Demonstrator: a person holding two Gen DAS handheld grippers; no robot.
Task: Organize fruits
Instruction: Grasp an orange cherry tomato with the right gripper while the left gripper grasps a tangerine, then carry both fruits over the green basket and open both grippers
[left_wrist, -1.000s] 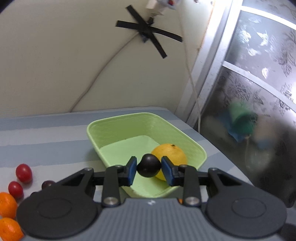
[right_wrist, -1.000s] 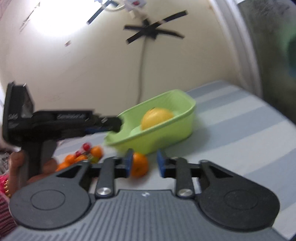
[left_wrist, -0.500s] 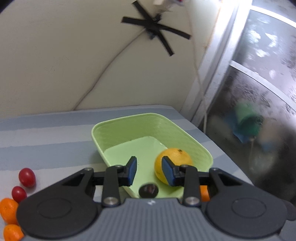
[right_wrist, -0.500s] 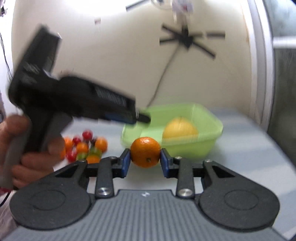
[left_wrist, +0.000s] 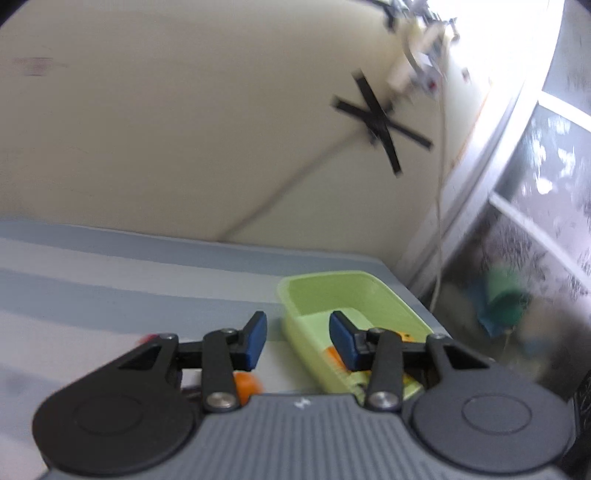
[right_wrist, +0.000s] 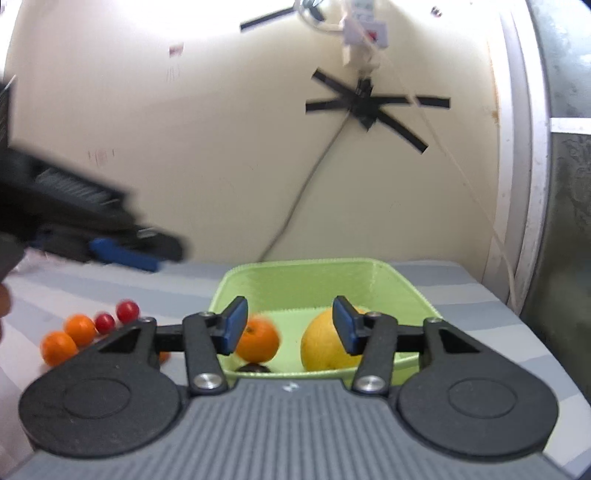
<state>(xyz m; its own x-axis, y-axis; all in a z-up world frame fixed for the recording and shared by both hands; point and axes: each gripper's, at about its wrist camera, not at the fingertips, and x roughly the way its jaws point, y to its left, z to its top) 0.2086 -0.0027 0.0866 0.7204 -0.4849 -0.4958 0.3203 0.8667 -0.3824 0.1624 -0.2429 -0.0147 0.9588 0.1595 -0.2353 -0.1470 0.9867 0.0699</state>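
The green basket (right_wrist: 306, 264) holds a large yellow orange (right_wrist: 321, 345) and a small dark fruit (right_wrist: 253, 368). My right gripper (right_wrist: 290, 321) hangs over the basket's near rim. Its jaws are opening. A blurred mandarin (right_wrist: 258, 339) sits inside the basket beside the left pad, and neither pad presses on it. In the left wrist view, my left gripper (left_wrist: 297, 339) is left of the basket (left_wrist: 332, 282), its jaws opening with nothing between them. The right wrist view shows the left gripper (right_wrist: 155, 254) as a blur at the left.
Two mandarins (right_wrist: 59, 347) and two cherry tomatoes (right_wrist: 127, 311) lie on the striped cloth left of the basket. Another mandarin (left_wrist: 245, 384) shows under my left gripper. A wall with a taped cable stands behind, and a glass door is at the right.
My left gripper let the dark fruit fall into the basket, then drew back to the left. My right gripper took a mandarin, carried it over the basket and let it go.
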